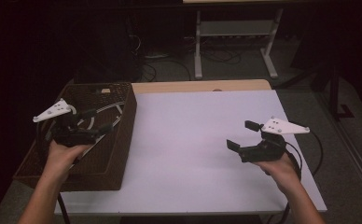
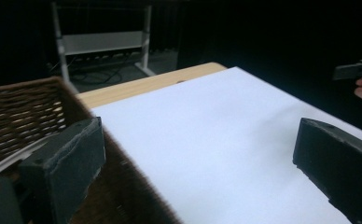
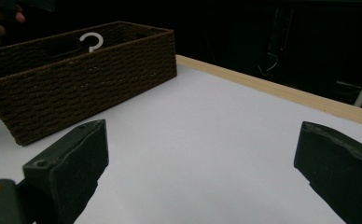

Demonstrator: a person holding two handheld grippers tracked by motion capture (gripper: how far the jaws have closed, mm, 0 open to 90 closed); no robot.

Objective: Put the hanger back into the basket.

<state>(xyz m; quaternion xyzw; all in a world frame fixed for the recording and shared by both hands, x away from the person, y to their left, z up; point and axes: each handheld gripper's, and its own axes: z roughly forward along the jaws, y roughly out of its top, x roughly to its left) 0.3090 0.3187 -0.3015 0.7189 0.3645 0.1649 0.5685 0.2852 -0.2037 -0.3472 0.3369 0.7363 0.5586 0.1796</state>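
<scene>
Dark brown woven wicker basket [image 1: 118, 140], rectangular, sat at the left end of the white-topped table [image 1: 193, 149], its long side running away from the person. Inside it lay white plastic hangers [image 1: 105, 112], thin curved rods partly hidden by the left gripper; exact count unclear. In the right gripper view one white hanger hook [image 3: 91, 41] stuck up above the far rim of the basket [image 3: 90, 79].

Left gripper [image 1: 102, 122], black with a grey three-cornered plate on top, was held over the basket's open top, above the hangers, jaws pointing right toward the basket's inner wall. Jaws stood wide apart, nothing between them. The left gripper view looked across the basket's near rim [image 2: 25, 112] and out over the bare white tabletop [image 2: 216, 149]; one jaw sat over the basket edge, the other over the table. Whether the jaws touched a hanger: could not tell, looked clear of them.

Right gripper [image 1: 242, 135], same build, was held above the bare right half of the table, well apart from the basket, jaws pointing left toward it. Jaws wide open, empty. In the right gripper view the basket lay ahead and to the left, with clear white table between it and the jaws.

Right hand [image 1: 281, 168] gripped the handle from below; left hand [image 1: 62, 156] was over the basket's near part.

A light wooden edge strip [image 1: 198, 86] ran along the table's far side.
</scene>
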